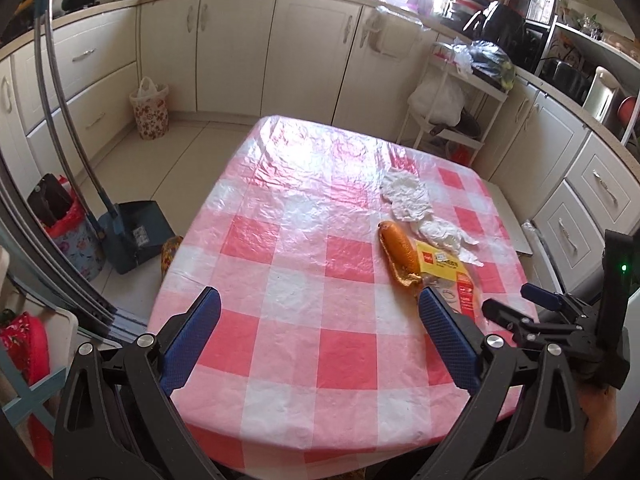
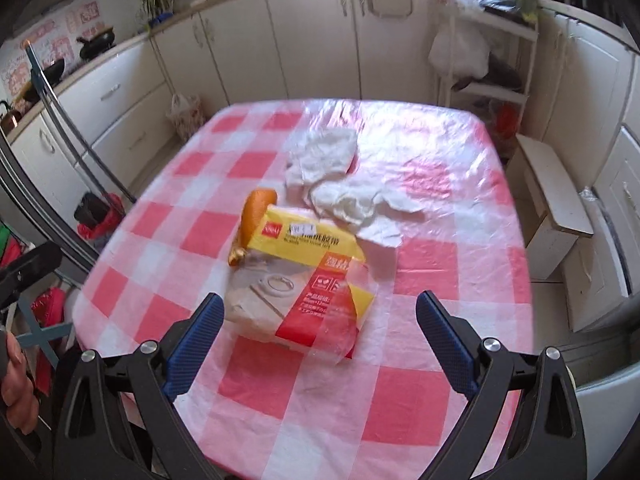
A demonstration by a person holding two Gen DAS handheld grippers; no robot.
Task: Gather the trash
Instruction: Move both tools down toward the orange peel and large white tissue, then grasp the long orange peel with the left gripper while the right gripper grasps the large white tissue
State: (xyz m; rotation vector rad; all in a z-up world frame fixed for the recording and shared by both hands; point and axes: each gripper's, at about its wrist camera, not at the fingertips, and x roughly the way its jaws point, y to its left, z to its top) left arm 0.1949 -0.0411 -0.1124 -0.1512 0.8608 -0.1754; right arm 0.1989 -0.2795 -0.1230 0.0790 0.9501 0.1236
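Checked table, trash packet central, right gripper agape

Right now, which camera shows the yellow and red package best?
The right wrist view: the yellow and red package lies whole and central ahead of the open right claw. In the left wrist view, the left claw's finger partly hides it.
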